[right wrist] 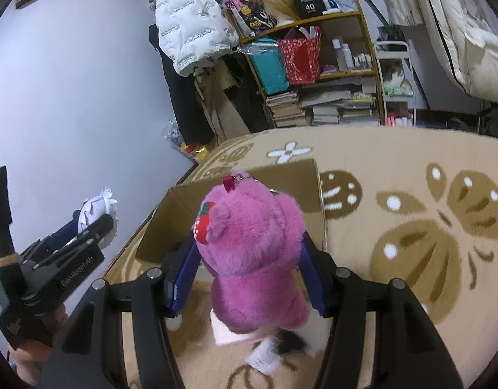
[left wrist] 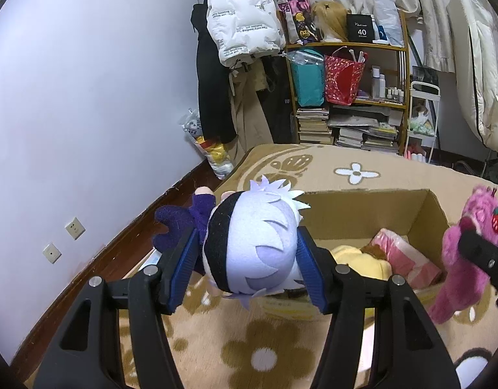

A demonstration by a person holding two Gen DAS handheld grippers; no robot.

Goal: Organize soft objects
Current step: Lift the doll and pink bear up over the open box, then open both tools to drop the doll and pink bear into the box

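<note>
Left gripper (left wrist: 247,253) squeezes the doll (left wrist: 249,243) by its squishy head, frame centre; right gripper (right wrist: 247,269) pinches the bear (right wrist: 252,259) mid-body. Both look light and floppy, easy drops into the box (left wrist: 362,214).

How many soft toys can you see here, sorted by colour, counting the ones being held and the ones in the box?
White-haired, purple-clad: 1, the doll in the left gripper.
Pink: 2, the bear in the right gripper and a pink item in the cardboard box.
Yellow: 1, a plush in the box.
Total: 4.
</note>
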